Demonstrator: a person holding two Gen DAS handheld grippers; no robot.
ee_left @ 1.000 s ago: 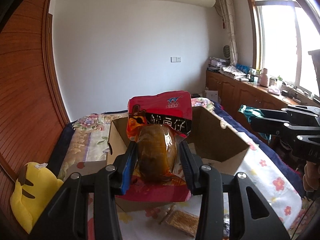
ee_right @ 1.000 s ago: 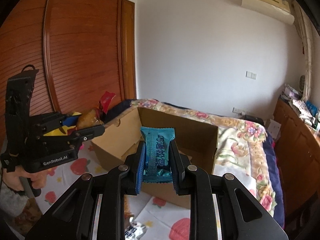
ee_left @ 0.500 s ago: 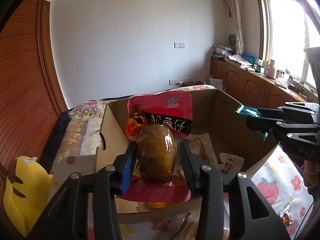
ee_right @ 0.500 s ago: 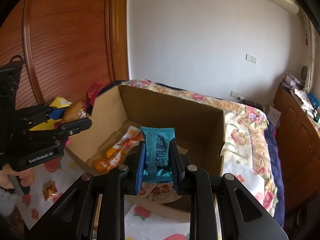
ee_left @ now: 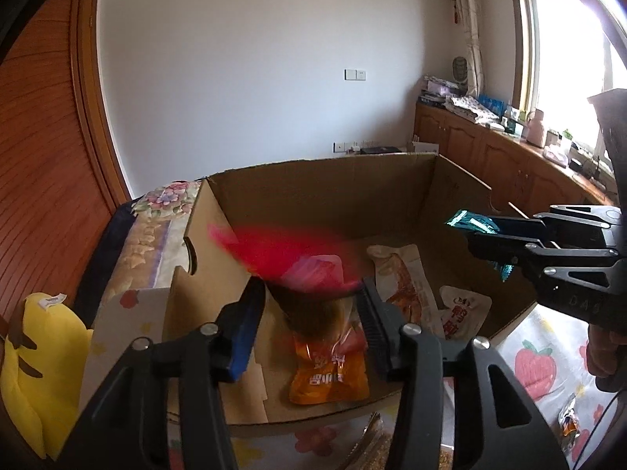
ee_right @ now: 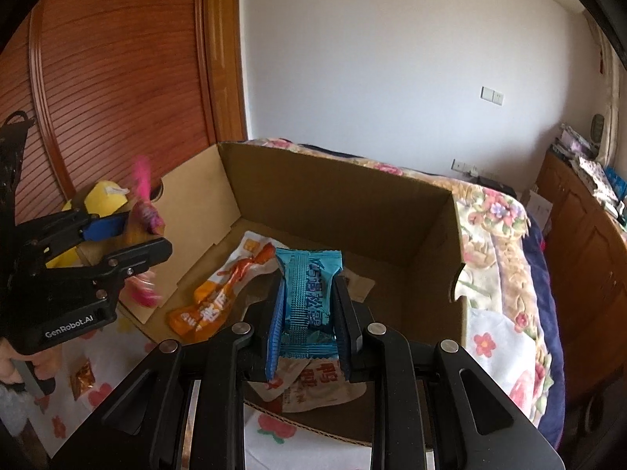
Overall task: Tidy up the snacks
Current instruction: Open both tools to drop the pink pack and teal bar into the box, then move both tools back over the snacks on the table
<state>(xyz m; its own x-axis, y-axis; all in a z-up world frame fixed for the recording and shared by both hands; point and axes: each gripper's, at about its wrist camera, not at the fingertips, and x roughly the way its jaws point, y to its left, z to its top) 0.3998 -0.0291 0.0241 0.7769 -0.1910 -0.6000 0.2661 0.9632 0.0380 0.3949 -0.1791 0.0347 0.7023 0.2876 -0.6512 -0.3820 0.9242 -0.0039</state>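
Observation:
An open cardboard box [ee_left: 325, 196] [ee_right: 345, 192] stands on the bed. My left gripper [ee_left: 309, 301] is open over its near left part. A red snack packet [ee_left: 298, 262], blurred with motion, is falling between its fingers into the box; it also shows in the right wrist view [ee_right: 143, 211]. My right gripper [ee_right: 307, 297] is shut on a blue snack packet [ee_right: 309, 297] and holds it over the box's right side; the packet shows in the left wrist view [ee_left: 472, 227]. An orange packet [ee_left: 329, 372] [ee_right: 219, 297] and white packets [ee_left: 403, 278] lie inside.
A yellow plush toy [ee_left: 35, 364] lies left of the box. Loose small snacks [ee_left: 568, 427] [ee_right: 82, 376] lie on the strawberry-print sheet around it. Wooden wardrobe doors [ee_right: 117, 78] stand at left, cabinets [ee_left: 509, 152] under the window at right.
My left gripper has opened and let go of the red packet, which is dropping into the box. Both grippers have moved forward and lower over the box.

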